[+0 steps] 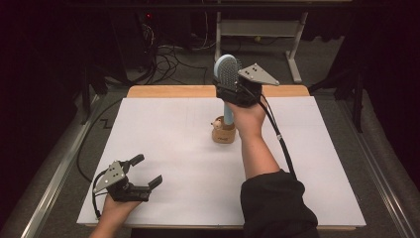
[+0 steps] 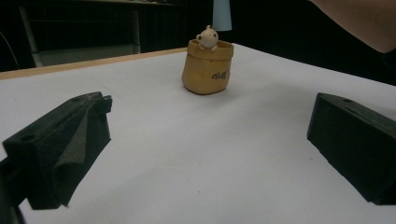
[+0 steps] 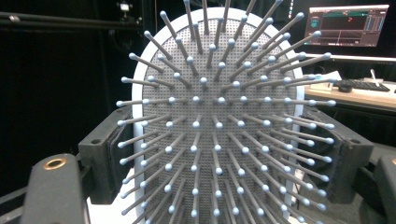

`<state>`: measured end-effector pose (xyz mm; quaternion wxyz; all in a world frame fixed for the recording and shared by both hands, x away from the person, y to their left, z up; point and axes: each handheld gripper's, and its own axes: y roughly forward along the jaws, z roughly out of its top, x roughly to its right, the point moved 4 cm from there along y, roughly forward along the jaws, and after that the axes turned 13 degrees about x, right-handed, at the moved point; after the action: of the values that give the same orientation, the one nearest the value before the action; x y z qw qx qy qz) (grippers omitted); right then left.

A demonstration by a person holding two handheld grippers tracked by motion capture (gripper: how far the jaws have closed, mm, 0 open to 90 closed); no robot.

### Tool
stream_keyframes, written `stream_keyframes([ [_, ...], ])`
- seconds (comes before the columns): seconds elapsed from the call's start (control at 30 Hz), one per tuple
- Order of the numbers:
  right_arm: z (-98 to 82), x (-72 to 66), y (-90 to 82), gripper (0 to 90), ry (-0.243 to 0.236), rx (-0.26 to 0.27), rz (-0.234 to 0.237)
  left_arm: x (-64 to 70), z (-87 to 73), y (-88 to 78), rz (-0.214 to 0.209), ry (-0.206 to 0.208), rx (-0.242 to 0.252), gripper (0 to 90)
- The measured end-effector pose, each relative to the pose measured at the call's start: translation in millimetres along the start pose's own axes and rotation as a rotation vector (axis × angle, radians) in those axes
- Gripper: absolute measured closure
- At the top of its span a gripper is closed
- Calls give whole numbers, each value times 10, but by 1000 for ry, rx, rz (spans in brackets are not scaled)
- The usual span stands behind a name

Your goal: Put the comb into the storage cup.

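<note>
A light blue hairbrush (image 1: 227, 69) stands upright with its handle pointing down. My right gripper (image 1: 230, 92) is shut on its head. In the right gripper view the bristled face of the hairbrush (image 3: 219, 116) looks at the camera, with a black jaw pressed to each side of the right gripper (image 3: 223, 140). A small tan bag-shaped holder (image 1: 223, 134) with a bear figure on its rim sits mid-table. The handle's end (image 2: 222, 16) hangs just above and behind the holder (image 2: 208, 70), apart from it. My left gripper (image 1: 147, 171) rests open near the front left, also seen as the left gripper (image 2: 208, 140).
A white sheet (image 1: 163, 139) covers the table, and a wooden edge (image 1: 168, 91) shows at the back. Cables (image 1: 168, 59) and a desk frame (image 1: 297, 49) lie on the floor beyond. A monitor (image 3: 348, 23) glows far off.
</note>
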<state>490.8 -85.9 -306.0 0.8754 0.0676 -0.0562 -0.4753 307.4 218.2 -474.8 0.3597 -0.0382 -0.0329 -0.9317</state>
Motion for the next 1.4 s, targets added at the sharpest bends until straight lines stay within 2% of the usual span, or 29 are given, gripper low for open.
stream_keyframes([
  [0.6,-374,49,60,208,6,-58,-29,8,-2,-1,-4,-1,-1,5],
  [1.0,-645,114,2,207,63,-98,-45,20,-7,6,-8,0,-2,5],
  [1.4,-679,82,-13,208,88,-92,-56,20,-12,4,-9,-2,-4,5],
])
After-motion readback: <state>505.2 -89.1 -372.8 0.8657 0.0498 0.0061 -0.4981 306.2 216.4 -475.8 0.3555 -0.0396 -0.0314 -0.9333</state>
